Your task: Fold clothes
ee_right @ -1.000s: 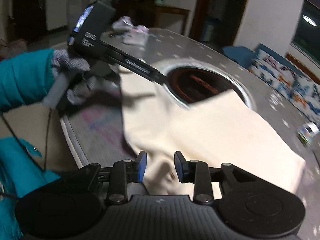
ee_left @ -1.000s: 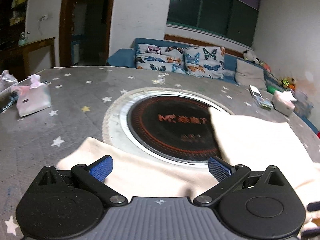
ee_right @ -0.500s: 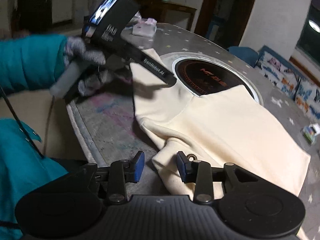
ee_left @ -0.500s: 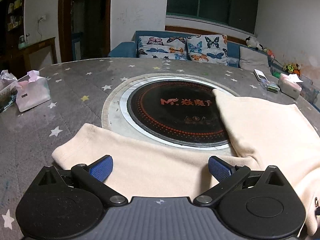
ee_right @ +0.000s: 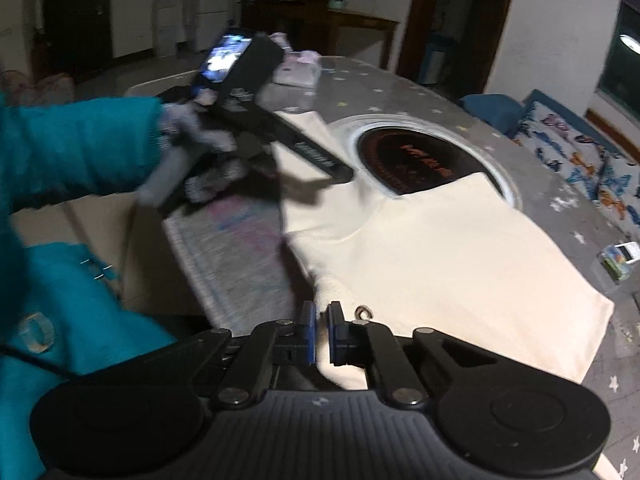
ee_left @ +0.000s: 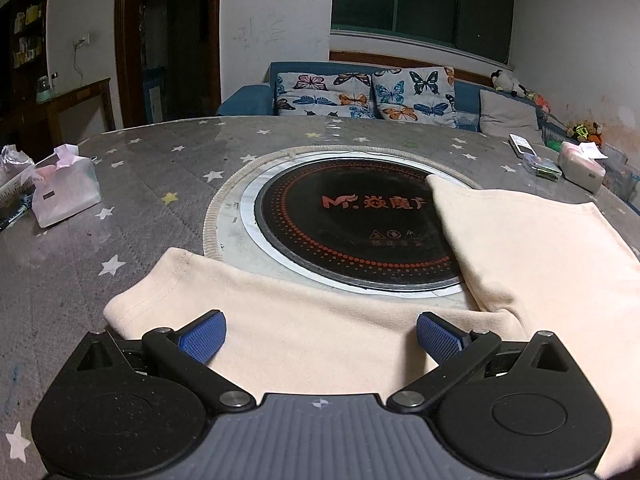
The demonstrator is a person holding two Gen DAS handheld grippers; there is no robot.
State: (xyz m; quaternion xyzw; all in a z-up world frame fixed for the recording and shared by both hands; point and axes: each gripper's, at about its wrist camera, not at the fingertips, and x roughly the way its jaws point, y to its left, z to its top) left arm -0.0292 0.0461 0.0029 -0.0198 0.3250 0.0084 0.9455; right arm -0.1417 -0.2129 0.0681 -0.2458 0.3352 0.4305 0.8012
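Observation:
A cream garment (ee_left: 540, 264) lies spread on the grey star-patterned table (ee_left: 160, 168), one sleeve (ee_left: 248, 304) stretched to the left. My left gripper (ee_left: 320, 338) hovers over that sleeve, its blue pads (ee_left: 204, 336) wide open and touching nothing. In the right wrist view the garment (ee_right: 440, 256) reaches the near table edge, with a metal eyelet (ee_right: 364, 312) by the neck. My right gripper (ee_right: 320, 332) is closing, its pads pinching a fold of cream cloth beside the eyelet. A gloved hand (ee_right: 200, 140) in a teal sleeve holds the left gripper (ee_right: 340, 170) over the sleeve.
A round black cooktop (ee_left: 352, 220) is set into the middle of the table, partly under the garment. A pink tissue pack (ee_left: 64, 192) sits at the left; another pack (ee_left: 580, 168) and a remote (ee_left: 520, 146) sit at the far right. The table edge (ee_right: 192, 264) runs close to the right gripper.
The right gripper's jaws went from open around the garment's edge to closed on it by the eyelet. The left gripper stays open over the sleeve, hardly moved.

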